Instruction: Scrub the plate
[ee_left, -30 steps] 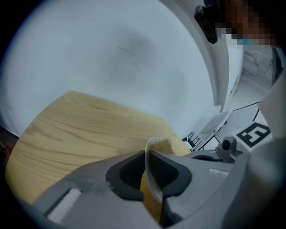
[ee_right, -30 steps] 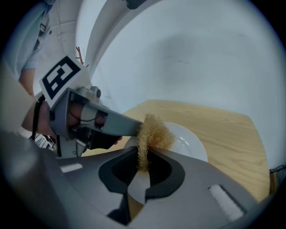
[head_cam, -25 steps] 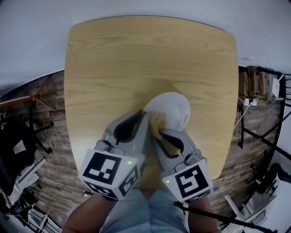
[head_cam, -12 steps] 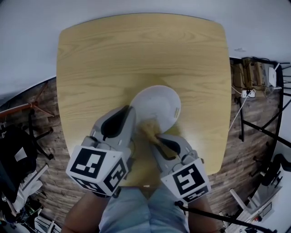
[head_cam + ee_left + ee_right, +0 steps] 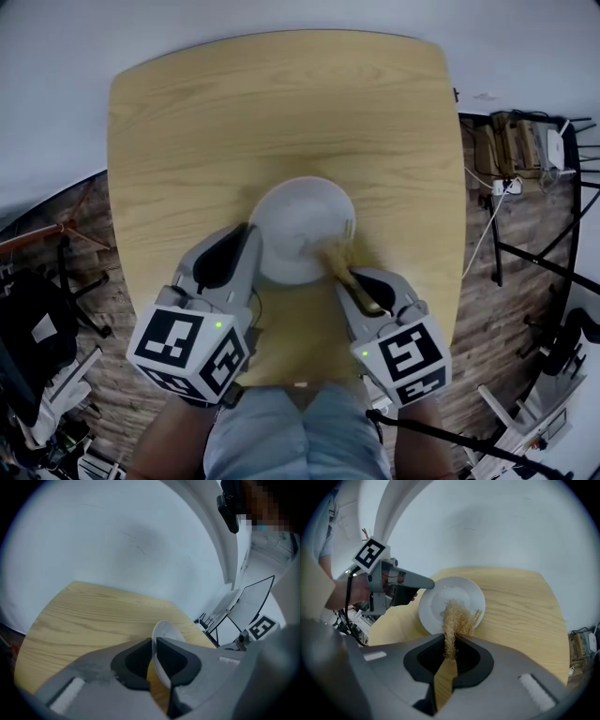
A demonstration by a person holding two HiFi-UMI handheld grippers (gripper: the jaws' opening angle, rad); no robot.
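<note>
Likely a lab or studio: bare wooden counter (image 5: 281, 112), plank floor (image 5: 98, 291), white wall (image 5: 56, 84), trailing cables (image 5: 485, 225), black stand legs (image 5: 544, 270).

The table (image 5: 187, 141) has a pale wood-grain top, squarish with rounded corners, its grain running left to right. A white plate (image 5: 295, 225) is over the near half of the top, about midway between the left and right edges. Whether it rests flat on the wood cannot be told.
</note>
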